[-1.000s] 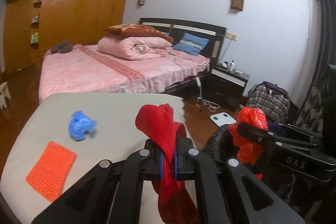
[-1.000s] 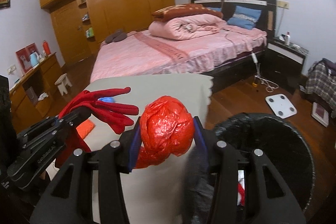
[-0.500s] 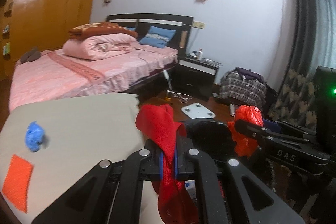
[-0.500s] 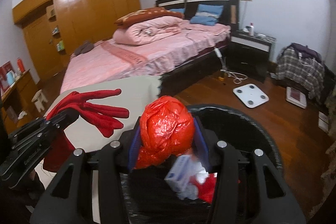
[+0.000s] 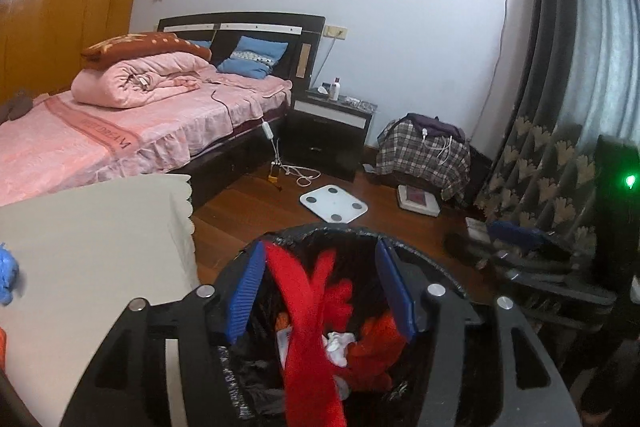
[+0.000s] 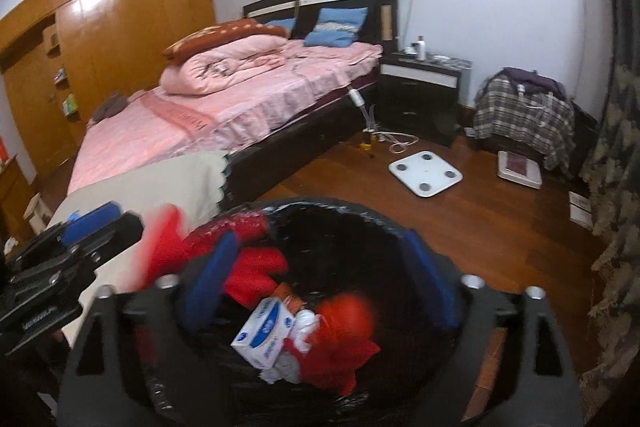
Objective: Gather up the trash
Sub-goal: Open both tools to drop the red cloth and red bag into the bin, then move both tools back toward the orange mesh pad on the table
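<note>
— With both grippers spread wide over the bin [image 6: 472, 239], what's left to collect?
— Left gripper [image 5: 320, 291] holds nothing; the glove [image 5: 308, 327] hangs lengthwise down into it. Right gripper [image 6: 320, 275] is empty too, the red bag [image 6: 344, 323] lying below. The blue wad [image 5: 6, 283] sits on the table [image 5: 100, 247], leftward, nearer the left.

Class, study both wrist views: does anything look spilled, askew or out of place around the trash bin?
Mostly tidy. The red glove drapes over the black bin's rim, half in, half out. A blue crumpled scrap lies on the beige table, uncollected. Nothing looks spilled on the floor.
</note>
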{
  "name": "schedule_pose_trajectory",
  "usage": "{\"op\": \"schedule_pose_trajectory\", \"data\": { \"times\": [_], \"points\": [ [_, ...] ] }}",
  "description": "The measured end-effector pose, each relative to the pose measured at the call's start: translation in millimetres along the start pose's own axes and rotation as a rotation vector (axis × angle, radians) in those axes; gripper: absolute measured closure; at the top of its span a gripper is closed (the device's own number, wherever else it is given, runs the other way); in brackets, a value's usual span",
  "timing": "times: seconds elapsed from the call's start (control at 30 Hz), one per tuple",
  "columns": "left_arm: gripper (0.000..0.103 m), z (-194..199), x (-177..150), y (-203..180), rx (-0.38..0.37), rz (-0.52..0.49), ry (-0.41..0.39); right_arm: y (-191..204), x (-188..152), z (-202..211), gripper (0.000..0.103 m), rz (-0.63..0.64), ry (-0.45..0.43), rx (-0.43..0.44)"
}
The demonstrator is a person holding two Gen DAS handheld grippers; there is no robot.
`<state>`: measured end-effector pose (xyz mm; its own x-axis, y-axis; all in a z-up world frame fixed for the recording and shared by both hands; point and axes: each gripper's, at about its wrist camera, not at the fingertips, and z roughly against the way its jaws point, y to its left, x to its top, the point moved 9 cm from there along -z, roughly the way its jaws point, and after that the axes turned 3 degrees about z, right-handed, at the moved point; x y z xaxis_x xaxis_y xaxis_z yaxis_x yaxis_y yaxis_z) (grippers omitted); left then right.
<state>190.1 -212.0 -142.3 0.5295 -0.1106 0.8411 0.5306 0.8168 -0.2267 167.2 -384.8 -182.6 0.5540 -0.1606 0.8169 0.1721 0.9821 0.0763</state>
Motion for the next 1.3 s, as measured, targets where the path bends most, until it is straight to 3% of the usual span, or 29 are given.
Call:
{"op": "schedule_pose_trajectory", "data": {
  "times": [0.2, 0.33, 0.7, 0.87, 1.1, 1.3],
  "points": [
    [0.029, 17.6, -7.5, 27.6, 0.086, 0.001, -0.016, 3.0, -2.6, -1.6, 0.006, -0.023, 0.010, -0.013],
    [0.024, 38.8, -14.1, 60.5, 0.162, 0.019, -0.027, 35.7, -3.8, -4.5, 0.006, -0.005, 0.020, 0.038],
    [0.022, 122.3, -58.3, 209.8, 0.473, 0.142, -0.030, 218.1, -6.8, -22.2, 0.006, 0.152, 0.042, 0.313],
    [0.022, 159.9, -83.6, 279.1, 0.604, 0.193, -0.013, 292.1, -18.0, -28.2, 0.006, 0.237, 0.055, 0.398],
    [0.022, 185.1, -117.4, 350.5, 0.699, 0.278, 0.034, 355.0, -44.9, -46.9, 0.006, 0.291, 0.096, 0.423],
    [0.022, 177.7, -140.1, 377.9, 0.696, 0.348, 0.084, 375.4, -66.5, -71.7, 0.006, 0.303, 0.140, 0.377]
  ]
}}
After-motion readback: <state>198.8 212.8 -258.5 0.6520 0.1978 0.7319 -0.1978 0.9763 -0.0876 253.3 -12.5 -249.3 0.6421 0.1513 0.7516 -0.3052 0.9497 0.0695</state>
